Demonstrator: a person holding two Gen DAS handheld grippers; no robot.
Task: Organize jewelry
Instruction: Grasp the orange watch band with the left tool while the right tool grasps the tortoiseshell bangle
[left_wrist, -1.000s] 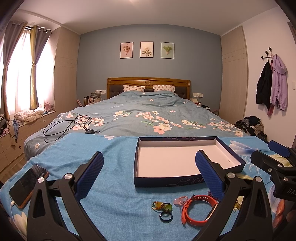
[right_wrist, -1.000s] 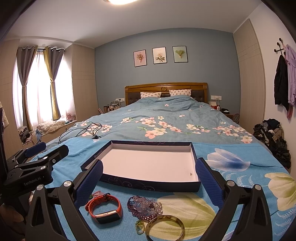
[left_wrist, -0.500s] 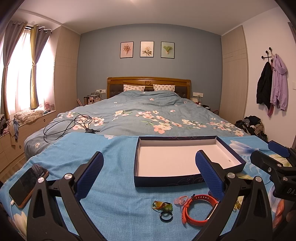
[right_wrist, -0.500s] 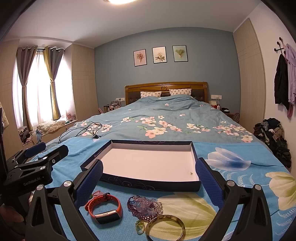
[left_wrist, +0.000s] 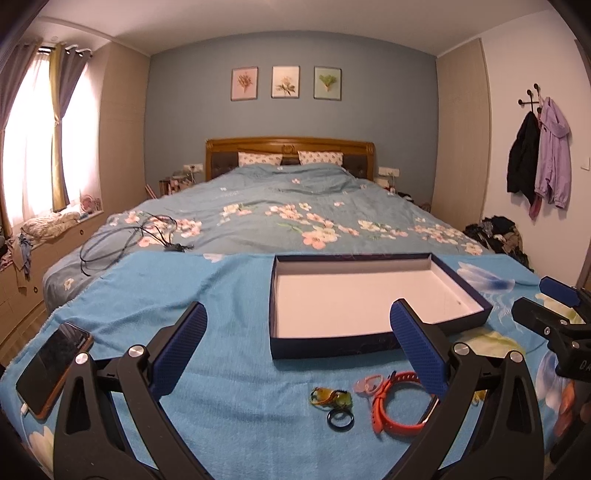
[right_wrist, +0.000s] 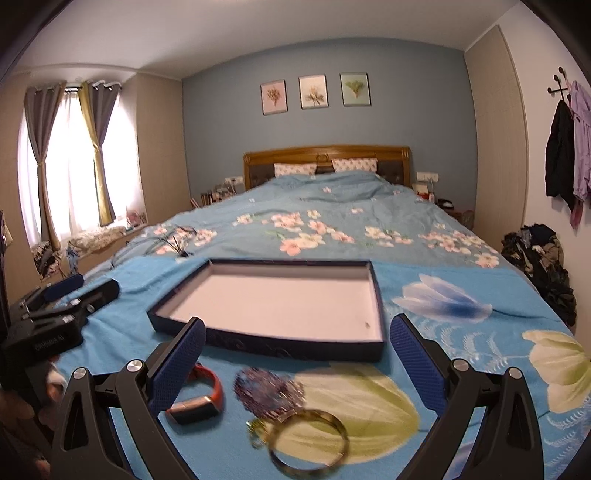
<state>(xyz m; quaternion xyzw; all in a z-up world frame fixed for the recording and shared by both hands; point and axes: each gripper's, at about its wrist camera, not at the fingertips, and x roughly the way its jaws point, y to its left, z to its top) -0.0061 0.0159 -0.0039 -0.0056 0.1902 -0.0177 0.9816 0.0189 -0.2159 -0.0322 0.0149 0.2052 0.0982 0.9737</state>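
A dark blue shallow box (left_wrist: 332, 347) with a white inside lies empty on the blue bedspread; it also shows in the right wrist view (right_wrist: 280, 349). In front of it lie an orange wristband (left_wrist: 384, 406), a pink piece (left_wrist: 365, 382), a green-yellow piece (left_wrist: 330, 396) and a black ring (left_wrist: 340, 420). The right wrist view shows the orange wristband (right_wrist: 207, 397), a purple bead bracelet (right_wrist: 267, 391) and a gold bangle (right_wrist: 308, 443). My left gripper (left_wrist: 299, 350) is open and empty above the jewelry. My right gripper (right_wrist: 297, 360) is open and empty, over the beads and bangle.
A phone (left_wrist: 51, 373) lies at the left edge of the blue cloth. Black cables (left_wrist: 129, 236) lie on the floral duvet further back. Coats (left_wrist: 539, 155) hang on the right wall above a pile of clothes (left_wrist: 495, 232).
The right gripper has moved forward and down toward the beads and bangle, with motion blur now. The left gripper has stayed almost still. Both stay open.
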